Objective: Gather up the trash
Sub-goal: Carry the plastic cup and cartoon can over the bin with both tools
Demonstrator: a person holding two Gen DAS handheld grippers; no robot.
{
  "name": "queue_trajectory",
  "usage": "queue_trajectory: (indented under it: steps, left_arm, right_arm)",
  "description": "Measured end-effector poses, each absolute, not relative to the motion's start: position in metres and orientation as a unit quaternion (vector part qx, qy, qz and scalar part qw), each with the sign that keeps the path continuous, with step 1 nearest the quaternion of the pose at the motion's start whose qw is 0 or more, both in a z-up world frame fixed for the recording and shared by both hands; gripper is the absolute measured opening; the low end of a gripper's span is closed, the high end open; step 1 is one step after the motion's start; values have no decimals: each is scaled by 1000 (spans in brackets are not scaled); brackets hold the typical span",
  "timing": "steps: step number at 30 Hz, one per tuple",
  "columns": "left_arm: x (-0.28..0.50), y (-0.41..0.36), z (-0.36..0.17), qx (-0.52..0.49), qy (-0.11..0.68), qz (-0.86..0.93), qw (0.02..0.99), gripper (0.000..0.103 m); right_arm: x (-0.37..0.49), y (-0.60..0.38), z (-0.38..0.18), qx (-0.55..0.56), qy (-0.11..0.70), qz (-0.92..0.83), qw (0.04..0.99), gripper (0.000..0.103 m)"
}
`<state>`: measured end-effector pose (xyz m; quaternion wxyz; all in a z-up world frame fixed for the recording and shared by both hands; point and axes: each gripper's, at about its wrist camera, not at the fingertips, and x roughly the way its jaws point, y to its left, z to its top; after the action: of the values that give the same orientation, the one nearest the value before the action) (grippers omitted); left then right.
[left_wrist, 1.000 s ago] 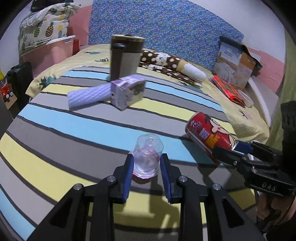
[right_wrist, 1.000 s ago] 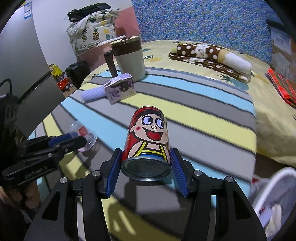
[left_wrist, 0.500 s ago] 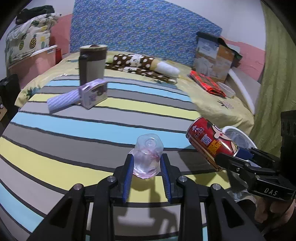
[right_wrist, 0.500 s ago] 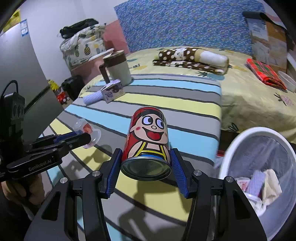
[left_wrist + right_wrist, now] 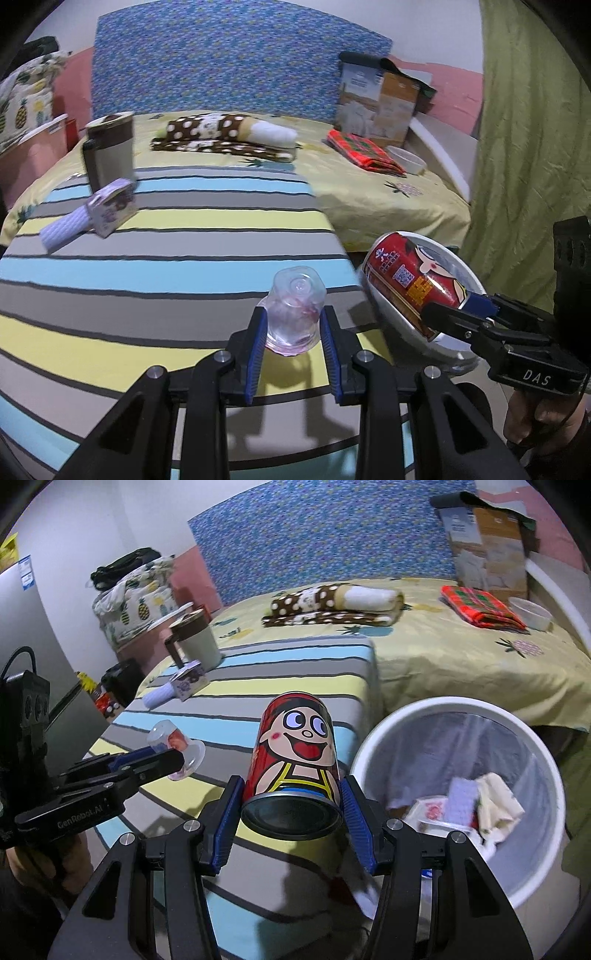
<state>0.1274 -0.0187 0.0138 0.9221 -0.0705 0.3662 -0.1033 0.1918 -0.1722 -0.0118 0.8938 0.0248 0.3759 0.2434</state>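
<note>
The red can [image 5: 293,760], printed with a wide-eyed cartoon face, is being held clamped between the blue-padded fingers of the right gripper [image 5: 291,808], its dark round end pointing back at the camera and its body tilted forward. Compared with a second ago, when both grippers were working low over the striped cover [image 5: 147,258] and no bin was showing, the can is now being carried off the edge of the table and is arriving beside the white trash bin [image 5: 376,753], whose rim is sitting just right of the can in the right wrist view and directly behind it in the left wrist view [image 5: 410,284]. This suggests the pickup stage is finished and the drop is the step in hand; the can probably needs a little more travel to the right before release, since it appears to be hanging over the near rim, not the bin's middle. The left gripper [image 5: 293,328] is likewise closed on the clear plastic cup [image 5: 295,314], a small transparent container with pink residue inside, held above the table's near edge and trailing the can. The bin is already holding crumpled paper and wrappers [image 5: 469,805]. A purple carton [image 5: 112,206], a ribbed lilac roll [image 5: 64,230] and a lidded mug [image 5: 109,147] are remaining on the far side of the cover.
</note>
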Motion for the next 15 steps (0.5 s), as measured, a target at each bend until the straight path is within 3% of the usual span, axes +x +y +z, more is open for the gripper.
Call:
queue_trajectory:
  steps: [15]
  left_arm:
    - [138,-85,18,-44,368,-175,912,30]
  right_arm:
    - [182,-234,-19,67,378,171,907,55]
